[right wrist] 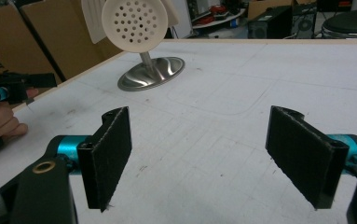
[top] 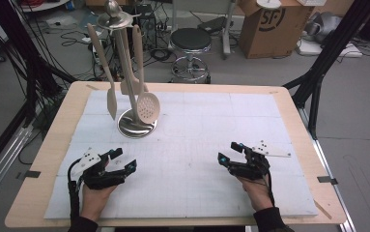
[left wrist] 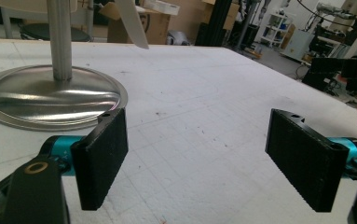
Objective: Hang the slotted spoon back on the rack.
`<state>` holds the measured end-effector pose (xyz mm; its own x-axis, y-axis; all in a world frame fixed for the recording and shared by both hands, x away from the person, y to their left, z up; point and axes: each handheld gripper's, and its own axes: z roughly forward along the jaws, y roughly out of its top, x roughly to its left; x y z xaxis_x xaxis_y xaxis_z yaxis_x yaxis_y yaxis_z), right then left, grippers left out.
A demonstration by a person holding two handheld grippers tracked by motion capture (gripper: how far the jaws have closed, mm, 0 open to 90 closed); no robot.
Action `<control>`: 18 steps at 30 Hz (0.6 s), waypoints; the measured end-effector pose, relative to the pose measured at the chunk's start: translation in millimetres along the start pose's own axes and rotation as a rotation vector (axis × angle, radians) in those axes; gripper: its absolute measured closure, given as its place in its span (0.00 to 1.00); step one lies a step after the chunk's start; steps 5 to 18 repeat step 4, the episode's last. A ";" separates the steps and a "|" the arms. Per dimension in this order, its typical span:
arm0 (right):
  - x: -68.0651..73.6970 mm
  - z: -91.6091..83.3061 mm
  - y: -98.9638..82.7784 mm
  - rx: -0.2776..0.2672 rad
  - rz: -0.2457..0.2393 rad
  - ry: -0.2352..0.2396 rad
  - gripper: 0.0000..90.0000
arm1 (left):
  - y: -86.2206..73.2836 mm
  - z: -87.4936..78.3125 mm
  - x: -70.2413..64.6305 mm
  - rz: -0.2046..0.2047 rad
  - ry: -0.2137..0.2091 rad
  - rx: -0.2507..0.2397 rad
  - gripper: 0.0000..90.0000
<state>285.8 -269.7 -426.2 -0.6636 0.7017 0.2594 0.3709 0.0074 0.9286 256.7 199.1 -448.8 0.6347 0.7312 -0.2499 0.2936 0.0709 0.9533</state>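
High view: you hold both grippers low over the white foam mat [top: 197,145] that covers the wooden table [top: 52,140], one hand at each near corner. Your left gripper [top: 123,160] sits near the left edge of the mat with its jaws spread wide and nothing between them; your right gripper [top: 230,153] sits toward the right side, jaws equally wide apart and empty. The two tools are well apart from each other, and both point roughly toward the middle and far side of the table.

The utensil stand [top: 136,126] is on the far left part of the mat, beyond your left gripper and well clear of it. Its round polished metal base rests flat on the foam, and an upright pole rises to a hanger at the top. From that hanger dangle cream-coloured kitchen tools: a perforated skimmer [top: 148,105] hanging just above the base, a slotted turner [top: 133,83] behind it, and a narrow spatula [top: 108,82] swinging out to the left.

Left gripper view: the stand's base [left wrist: 50,95] lies just beyond your left jaw, not touching it, with your other hand's gripper at the far right edge.

Right gripper view: the skimmer's holed disc [right wrist: 134,24] hangs above the base in the distance, between and beyond your open jaws.
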 end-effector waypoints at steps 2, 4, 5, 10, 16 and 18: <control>-0.2 -0.5 0.0 -0.003 0.005 -0.001 0.25 | 0.2 -0.3 0.2 0.001 0.000 -0.002 0.24; -0.8 -0.5 -0.4 -0.004 0.005 -0.004 0.25 | 0.3 -0.4 -0.1 -0.002 0.000 -0.004 0.24; -0.8 -0.5 -0.4 -0.004 0.005 -0.004 0.25 | 0.3 -0.4 -0.1 -0.002 0.000 -0.004 0.24; -0.8 -0.5 -0.4 -0.004 0.005 -0.004 0.25 | 0.3 -0.4 -0.1 -0.002 0.000 -0.004 0.24; -0.8 -0.5 -0.4 -0.004 0.005 -0.004 0.25 | 0.3 -0.4 -0.1 -0.002 0.000 -0.004 0.24; -0.8 -0.5 -0.4 -0.004 0.005 -0.004 0.25 | 0.3 -0.4 -0.1 -0.002 0.000 -0.004 0.24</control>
